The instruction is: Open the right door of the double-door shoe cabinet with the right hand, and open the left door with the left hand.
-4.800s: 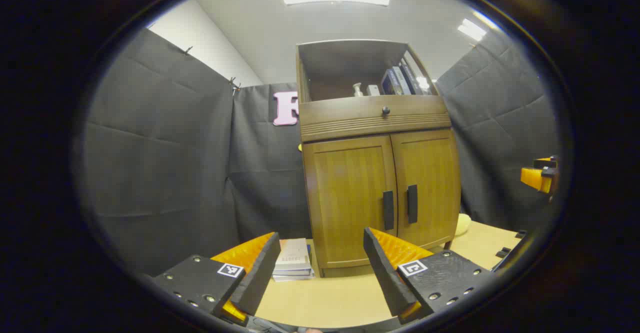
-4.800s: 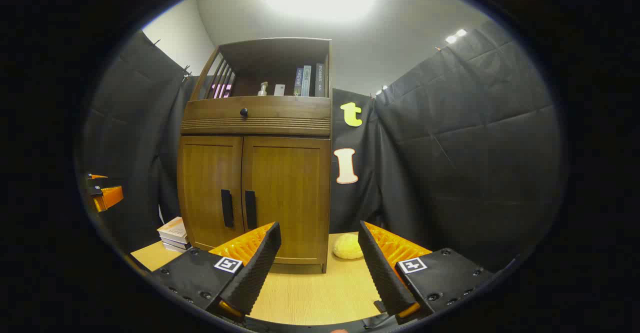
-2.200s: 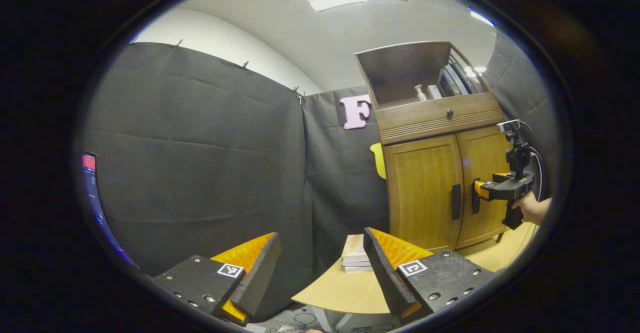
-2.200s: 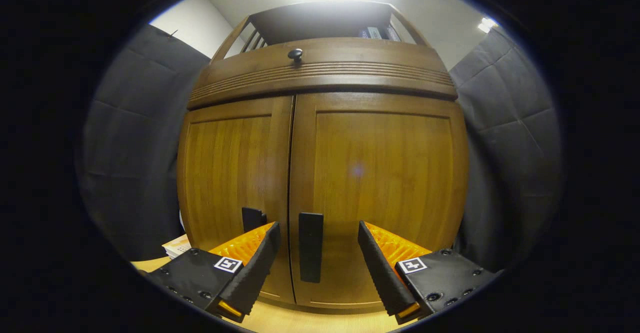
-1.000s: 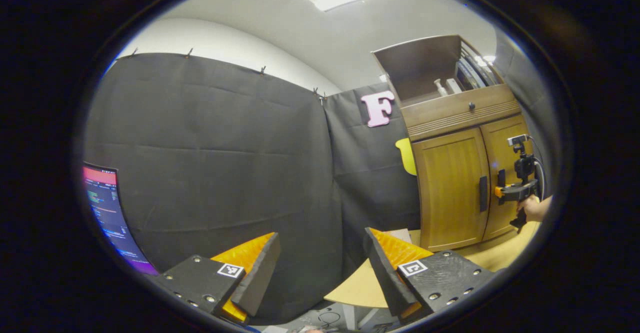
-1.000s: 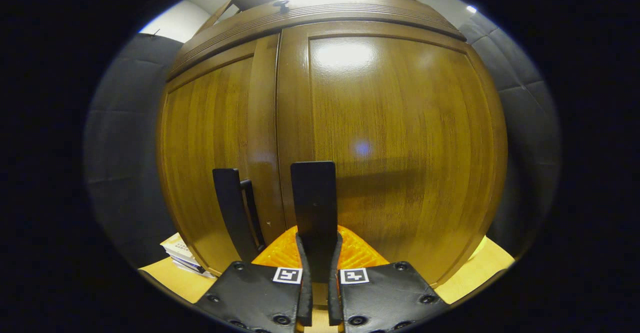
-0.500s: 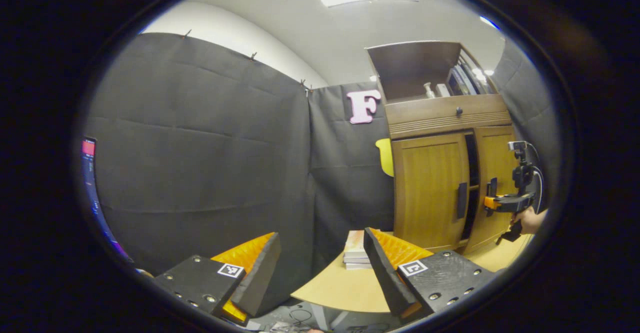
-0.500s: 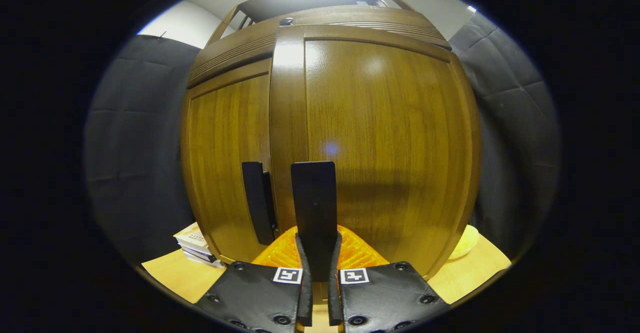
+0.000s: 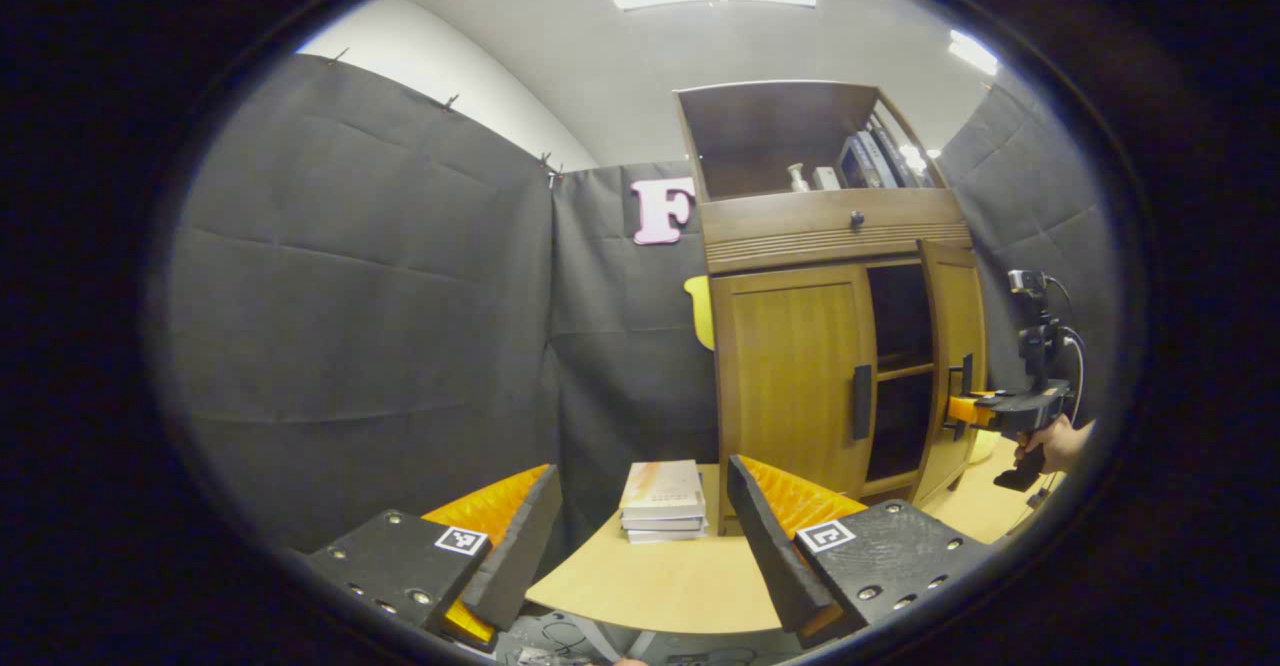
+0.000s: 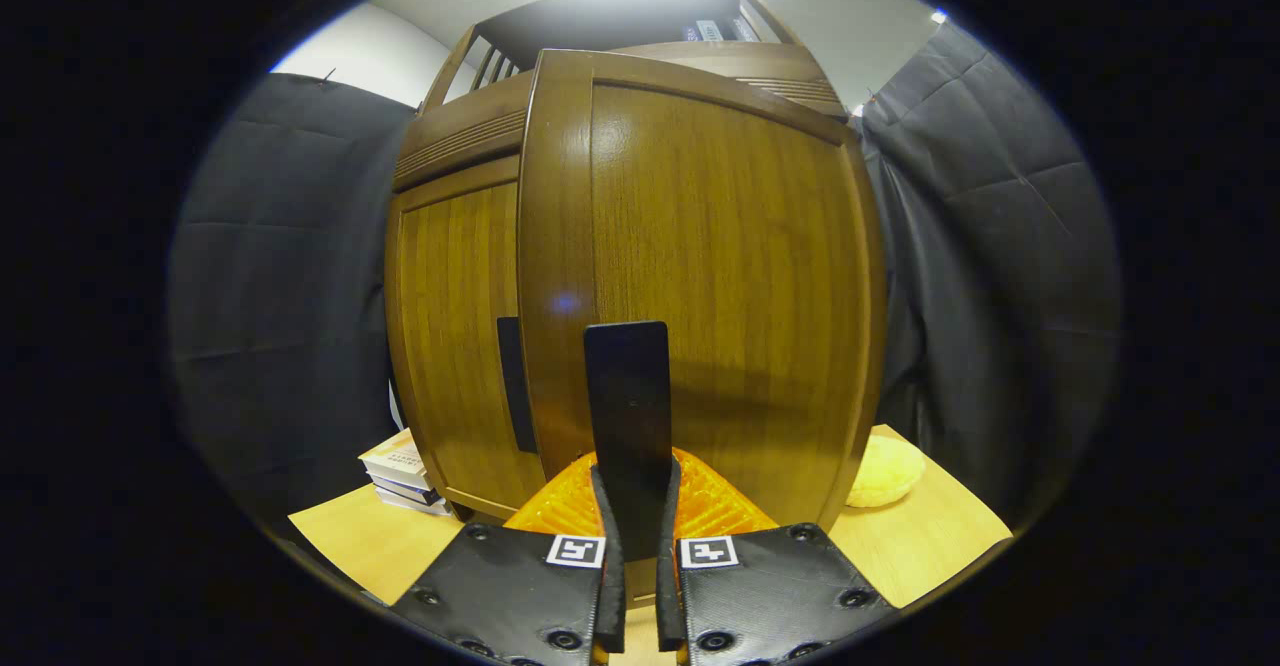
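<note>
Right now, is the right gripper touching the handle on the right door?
Touching. The right gripper view shows the right gripper shut on the right door's handle, both fingers pressing its sides.

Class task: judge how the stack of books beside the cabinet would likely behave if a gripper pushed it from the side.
The stack of books lies flat, so it probably slides rather than tips. Its books are loosely piled, so the upper ones may shift off. The table looks smooth, likely giving little resistance.

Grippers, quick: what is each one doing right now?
Left gripper: open, holding nothing, back from the cabinet.
Right gripper: closed on the right door's handle, door partly open.
</note>
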Available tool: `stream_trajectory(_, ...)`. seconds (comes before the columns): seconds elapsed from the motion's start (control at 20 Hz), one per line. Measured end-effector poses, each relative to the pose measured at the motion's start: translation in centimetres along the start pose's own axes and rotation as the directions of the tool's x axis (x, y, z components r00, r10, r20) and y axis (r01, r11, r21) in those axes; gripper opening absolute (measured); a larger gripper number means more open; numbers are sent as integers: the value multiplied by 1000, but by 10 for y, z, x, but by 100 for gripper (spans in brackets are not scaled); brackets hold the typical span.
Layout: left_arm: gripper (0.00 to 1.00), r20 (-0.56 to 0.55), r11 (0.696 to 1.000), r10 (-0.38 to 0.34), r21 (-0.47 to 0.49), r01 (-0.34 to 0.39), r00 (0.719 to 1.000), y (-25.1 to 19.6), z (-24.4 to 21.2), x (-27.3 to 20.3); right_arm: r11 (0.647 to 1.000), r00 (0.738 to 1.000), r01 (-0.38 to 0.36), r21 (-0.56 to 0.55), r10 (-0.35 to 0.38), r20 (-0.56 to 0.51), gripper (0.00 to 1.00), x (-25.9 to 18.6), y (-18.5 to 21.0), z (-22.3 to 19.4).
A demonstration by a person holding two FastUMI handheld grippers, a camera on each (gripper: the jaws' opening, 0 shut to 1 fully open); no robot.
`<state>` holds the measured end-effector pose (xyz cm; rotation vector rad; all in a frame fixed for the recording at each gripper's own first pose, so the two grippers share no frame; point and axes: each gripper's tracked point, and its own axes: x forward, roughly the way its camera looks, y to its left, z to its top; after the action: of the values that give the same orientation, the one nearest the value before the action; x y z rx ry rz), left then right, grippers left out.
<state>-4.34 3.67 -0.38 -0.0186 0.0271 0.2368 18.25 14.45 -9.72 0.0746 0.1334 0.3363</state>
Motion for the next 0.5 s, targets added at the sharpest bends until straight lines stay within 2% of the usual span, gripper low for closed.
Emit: stream_trajectory(0.5,98,-5,980,-196,-34,196,981,-87,-6,29,997,997,75,32,-74,-17,13,-65,-55,-6)
